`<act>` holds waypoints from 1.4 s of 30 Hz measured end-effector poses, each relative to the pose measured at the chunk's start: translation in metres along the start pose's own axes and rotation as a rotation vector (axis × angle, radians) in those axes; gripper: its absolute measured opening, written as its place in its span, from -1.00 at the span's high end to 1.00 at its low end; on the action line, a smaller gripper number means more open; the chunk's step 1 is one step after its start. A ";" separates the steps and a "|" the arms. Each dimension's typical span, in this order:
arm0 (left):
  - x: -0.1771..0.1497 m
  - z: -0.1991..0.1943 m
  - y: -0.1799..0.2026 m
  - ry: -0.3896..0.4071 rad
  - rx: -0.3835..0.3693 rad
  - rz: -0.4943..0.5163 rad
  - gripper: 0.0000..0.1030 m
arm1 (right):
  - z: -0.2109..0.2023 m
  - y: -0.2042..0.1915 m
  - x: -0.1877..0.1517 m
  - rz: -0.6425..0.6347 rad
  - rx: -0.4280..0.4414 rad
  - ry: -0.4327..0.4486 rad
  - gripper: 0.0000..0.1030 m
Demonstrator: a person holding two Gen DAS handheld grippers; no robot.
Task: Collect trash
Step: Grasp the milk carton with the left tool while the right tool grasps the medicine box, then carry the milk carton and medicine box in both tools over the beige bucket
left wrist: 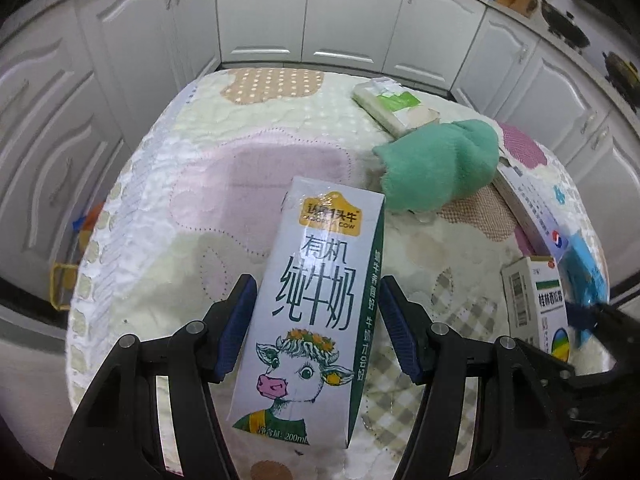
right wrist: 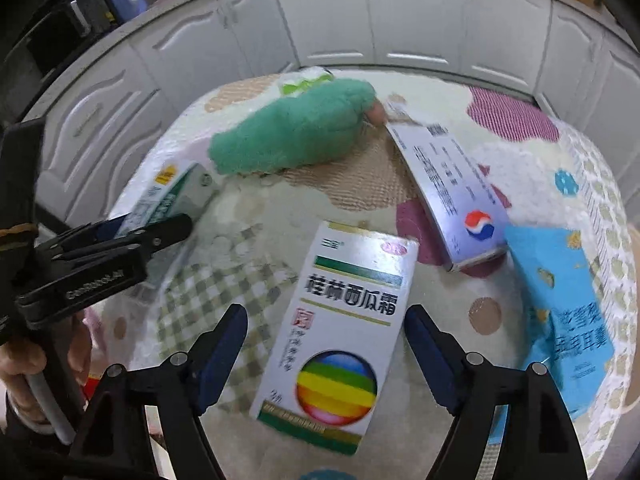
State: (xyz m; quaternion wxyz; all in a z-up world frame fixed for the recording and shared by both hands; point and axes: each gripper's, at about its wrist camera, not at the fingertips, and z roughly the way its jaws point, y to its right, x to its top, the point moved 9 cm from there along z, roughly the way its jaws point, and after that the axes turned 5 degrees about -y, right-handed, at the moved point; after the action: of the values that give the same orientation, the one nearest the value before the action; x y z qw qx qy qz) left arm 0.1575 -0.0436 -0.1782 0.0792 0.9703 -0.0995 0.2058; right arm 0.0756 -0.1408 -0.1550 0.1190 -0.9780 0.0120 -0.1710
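Note:
A white milk carton [left wrist: 312, 304] with a cartoon cow lies on the quilted table cover, between the open fingers of my left gripper [left wrist: 316, 292]; the blue pads stand close to its sides, the left one about touching. The carton also shows in the right wrist view [right wrist: 172, 196]. A white medicine box [right wrist: 340, 332] with a rainbow ball lies between the open fingers of my right gripper [right wrist: 326, 320], gaps on both sides. It also shows in the left wrist view [left wrist: 536, 304].
A green plush cloth [right wrist: 292, 132] lies mid-table. A long silver-blue box [right wrist: 452, 192], a light blue packet [right wrist: 560, 312] and a tissue pack [left wrist: 392, 106] lie around it. White cabinets [left wrist: 264, 8] stand behind the table. A bin area shows at the left below the table edge [left wrist: 64, 284].

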 end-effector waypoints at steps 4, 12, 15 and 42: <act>-0.005 -0.004 0.000 0.014 -0.016 -0.034 -0.08 | -0.006 -0.003 0.000 -0.032 0.000 0.050 -0.11; -0.017 -0.034 0.015 0.086 -0.001 -0.029 -0.08 | -0.032 -0.004 -0.007 -0.060 0.054 0.104 -0.10; -0.021 -0.046 0.027 0.115 0.006 -0.004 -0.08 | -0.046 -0.004 -0.010 -0.066 0.063 0.132 -0.10; -0.021 -0.084 0.152 0.212 -0.034 0.154 -0.08 | -0.143 0.115 -0.044 0.106 -0.018 0.297 -0.09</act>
State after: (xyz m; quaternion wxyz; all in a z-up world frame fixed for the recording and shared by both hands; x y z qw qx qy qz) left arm 0.0723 -0.1710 -0.0937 0.0897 0.9312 -0.1682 0.3108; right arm -0.0122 -0.2819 -0.0663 0.1161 -0.9410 0.0827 -0.3069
